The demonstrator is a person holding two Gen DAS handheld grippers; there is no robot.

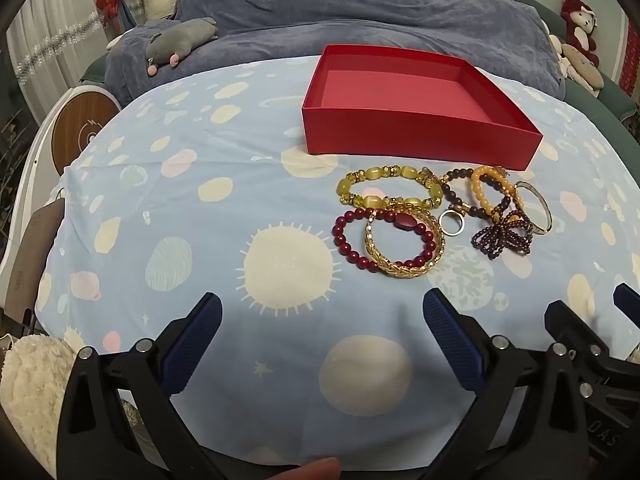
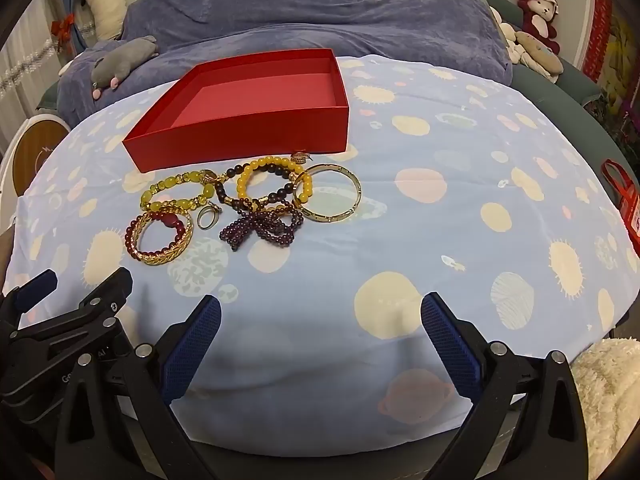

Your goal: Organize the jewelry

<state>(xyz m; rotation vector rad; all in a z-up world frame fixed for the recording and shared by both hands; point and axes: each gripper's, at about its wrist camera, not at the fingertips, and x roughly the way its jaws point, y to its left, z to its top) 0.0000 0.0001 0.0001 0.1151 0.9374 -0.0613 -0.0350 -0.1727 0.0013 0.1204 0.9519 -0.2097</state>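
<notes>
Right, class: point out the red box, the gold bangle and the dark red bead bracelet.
red box (image 1: 420, 138), left wrist view, on its near outer wall.
gold bangle (image 2: 357, 189), right wrist view, on the right side of its band.
dark red bead bracelet (image 1: 340, 236), left wrist view, on its left-hand beads.

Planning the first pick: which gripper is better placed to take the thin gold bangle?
Right, probably. The thin gold bangle lies at the pile's right edge, nearer the right gripper. For the left gripper it sits beyond the other bracelets. Both grippers are open and empty.
</notes>
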